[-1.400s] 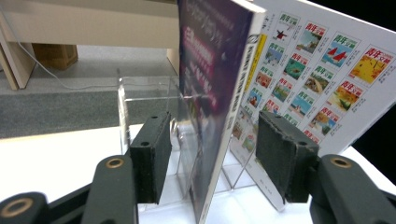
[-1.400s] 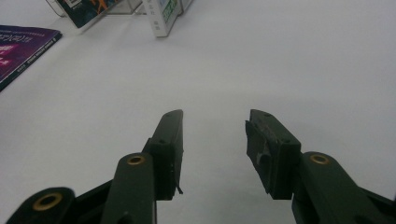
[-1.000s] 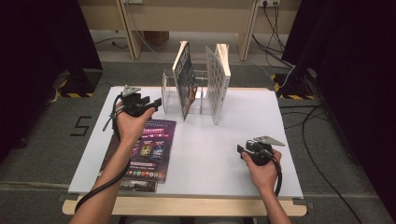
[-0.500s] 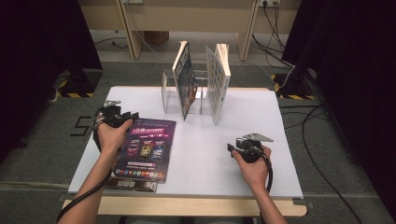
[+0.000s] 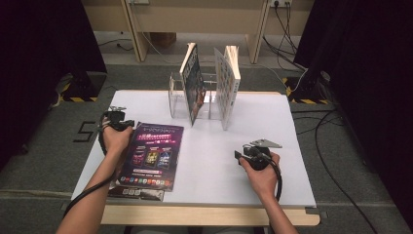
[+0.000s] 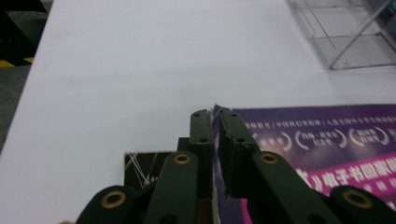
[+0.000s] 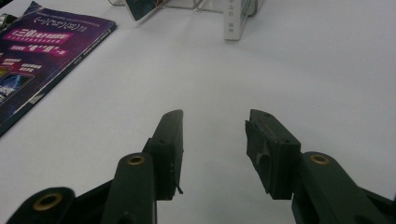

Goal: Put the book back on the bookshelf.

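Right claw (image 7: 214, 154), jaws apart, above bare white table (image 7: 303, 70); purple magazine (image 7: 42, 56) far left.

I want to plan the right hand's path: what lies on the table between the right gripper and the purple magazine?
Nothing: in the high view, only bare white table lies between the right gripper and the purple magazine.

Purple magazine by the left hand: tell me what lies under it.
Under the purple magazine lies another dark-covered booklet; its edge juts out at the near side, and a corner shows beside the left gripper, whose jaws pinch the magazine's corner. The rest is covered.
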`<state>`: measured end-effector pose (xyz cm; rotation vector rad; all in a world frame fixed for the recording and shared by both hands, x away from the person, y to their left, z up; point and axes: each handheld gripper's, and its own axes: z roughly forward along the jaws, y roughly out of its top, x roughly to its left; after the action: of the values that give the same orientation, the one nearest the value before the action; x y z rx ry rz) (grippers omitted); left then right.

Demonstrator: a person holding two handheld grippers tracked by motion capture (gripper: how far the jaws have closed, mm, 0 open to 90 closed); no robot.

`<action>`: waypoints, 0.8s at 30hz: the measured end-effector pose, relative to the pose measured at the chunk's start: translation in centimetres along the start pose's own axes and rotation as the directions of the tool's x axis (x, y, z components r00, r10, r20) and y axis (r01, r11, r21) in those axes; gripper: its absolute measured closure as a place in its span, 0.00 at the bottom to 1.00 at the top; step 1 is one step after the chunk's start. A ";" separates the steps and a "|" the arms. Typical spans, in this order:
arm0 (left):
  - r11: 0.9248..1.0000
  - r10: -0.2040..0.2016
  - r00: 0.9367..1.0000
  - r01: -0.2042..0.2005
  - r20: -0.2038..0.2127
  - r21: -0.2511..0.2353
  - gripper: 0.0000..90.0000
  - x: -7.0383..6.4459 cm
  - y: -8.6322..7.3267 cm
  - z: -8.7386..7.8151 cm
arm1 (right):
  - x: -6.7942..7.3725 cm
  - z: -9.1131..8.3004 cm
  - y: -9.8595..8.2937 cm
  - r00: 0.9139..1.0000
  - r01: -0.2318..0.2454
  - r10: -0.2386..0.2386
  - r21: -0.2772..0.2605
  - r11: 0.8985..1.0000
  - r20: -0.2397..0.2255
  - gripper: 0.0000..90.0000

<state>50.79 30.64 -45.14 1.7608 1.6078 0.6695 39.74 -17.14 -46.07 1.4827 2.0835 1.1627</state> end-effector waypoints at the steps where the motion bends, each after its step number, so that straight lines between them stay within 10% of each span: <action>1: 1.000 0.004 1.000 -0.004 -0.002 -0.002 0.95 0.1 0.3 0.3 | 0.0 0.0 0.0 1.000 0.000 0.000 0.000 1.000 -0.002 0.63; 24: 0.996 0.008 1.000 -0.008 -0.005 0.086 0.94 0.4 0.2 4.4 | 2.7 2.8 0.9 0.995 0.016 -0.011 0.050 0.999 -0.099 0.63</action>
<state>54.22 30.50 -47.89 1.8295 1.6563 0.6172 41.05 -13.42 -46.61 1.4591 2.1996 1.2096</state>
